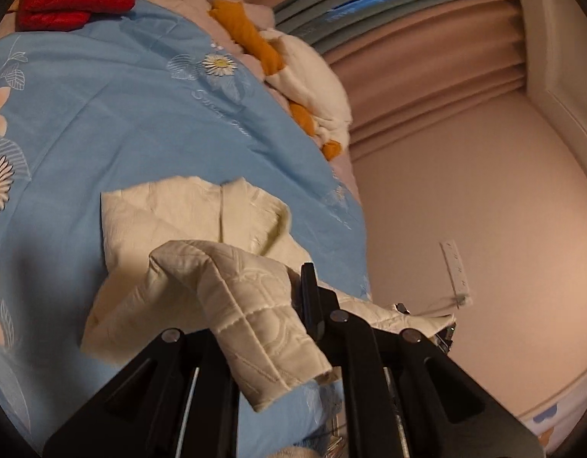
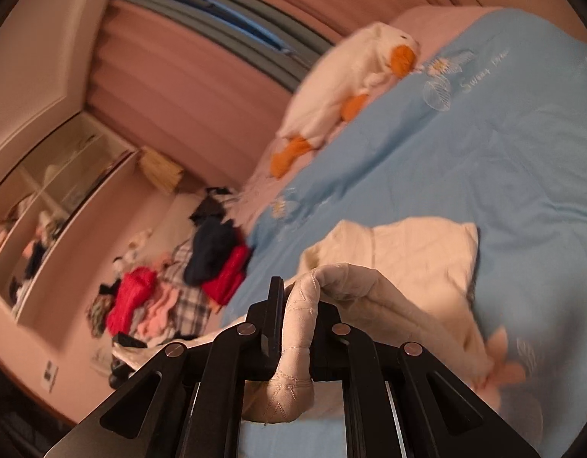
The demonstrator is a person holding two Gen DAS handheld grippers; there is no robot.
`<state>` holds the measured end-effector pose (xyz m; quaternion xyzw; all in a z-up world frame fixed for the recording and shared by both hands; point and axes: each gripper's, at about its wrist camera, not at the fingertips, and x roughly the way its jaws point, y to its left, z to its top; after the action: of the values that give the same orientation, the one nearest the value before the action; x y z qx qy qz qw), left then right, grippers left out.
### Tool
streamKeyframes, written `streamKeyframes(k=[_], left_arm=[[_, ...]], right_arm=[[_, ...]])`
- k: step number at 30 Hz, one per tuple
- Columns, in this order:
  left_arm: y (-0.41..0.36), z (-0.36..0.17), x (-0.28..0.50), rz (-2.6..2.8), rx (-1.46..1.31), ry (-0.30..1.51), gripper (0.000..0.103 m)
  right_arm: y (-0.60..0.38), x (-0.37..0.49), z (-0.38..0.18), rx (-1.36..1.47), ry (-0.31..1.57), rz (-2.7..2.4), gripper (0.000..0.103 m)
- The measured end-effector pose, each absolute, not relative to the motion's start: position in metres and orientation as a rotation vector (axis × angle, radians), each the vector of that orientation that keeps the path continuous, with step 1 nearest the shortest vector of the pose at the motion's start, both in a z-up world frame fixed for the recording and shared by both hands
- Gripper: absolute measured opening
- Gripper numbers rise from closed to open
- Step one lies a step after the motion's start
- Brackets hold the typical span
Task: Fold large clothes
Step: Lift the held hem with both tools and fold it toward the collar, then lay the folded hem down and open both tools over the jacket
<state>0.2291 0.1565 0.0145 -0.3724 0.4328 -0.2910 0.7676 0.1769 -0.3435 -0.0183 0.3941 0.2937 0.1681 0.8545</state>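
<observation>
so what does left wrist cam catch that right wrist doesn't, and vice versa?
Left wrist only: the left gripper shut on a fold of the cream quilted garment, and a white power strip on the wall.

Right wrist only: the right gripper shut on another fold of that garment, a heap of clothes on the floor, and a mirrored wardrobe.

Both: the garment, the blue floral bedcover, the white plush duck, the curtains, and red clothing.

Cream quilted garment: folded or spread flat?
Partly folded: the cream garment lies doubled on the blue quilt, near edge lifted in both grippers.
</observation>
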Motion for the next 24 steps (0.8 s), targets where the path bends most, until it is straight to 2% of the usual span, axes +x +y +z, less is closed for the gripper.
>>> streamKeyframes(k=[12,13,16,18,19,20,21,22,23,24], left_arm=[[0.152,-0.087,0.363,-0.416,-0.930,1.164,0.009],[0.151,-0.094,0.368,-0.402,-0.944,1.181,0.010],[0.156,-0.122,0.383,-0.363,-1.050,1.256,0.029],[0.160,-0.128,0.388,-0.347,-1.103,1.267,0.037],[0.162,-0.129,0.390,-0.347,-1.124,1.267,0.045],[0.166,-0.129,0.391,-0.353,-1.160,1.254,0.056],[0.169,-0.125,0.392,-0.352,-1.177,1.239,0.061],[0.171,-0.122,0.394,-0.342,-1.185,1.218,0.067],[0.176,-0.117,0.395,-0.325,-1.180,1.192,0.070],[0.183,-0.110,0.395,-0.298,-1.168,1.164,0.071]], right_arm=[[-0.372,0.287,-0.102,0.982,0.827,0.163,0.010],[-0.373,0.291,-0.107,0.984,0.844,0.150,0.010],[-0.377,0.300,-0.127,1.034,0.928,0.090,0.011],[-0.380,0.304,-0.135,1.080,0.965,0.080,0.016],[-0.382,0.306,-0.134,1.091,0.972,0.083,0.021],[-0.383,0.306,-0.134,1.112,0.976,0.092,0.029],[-0.387,0.304,-0.133,1.165,0.957,0.117,0.035],[-0.391,0.303,-0.132,1.213,0.934,0.138,0.051],[-0.395,0.301,-0.131,1.255,0.910,0.153,0.064],[-0.402,0.296,-0.127,1.298,0.866,0.159,0.067]])
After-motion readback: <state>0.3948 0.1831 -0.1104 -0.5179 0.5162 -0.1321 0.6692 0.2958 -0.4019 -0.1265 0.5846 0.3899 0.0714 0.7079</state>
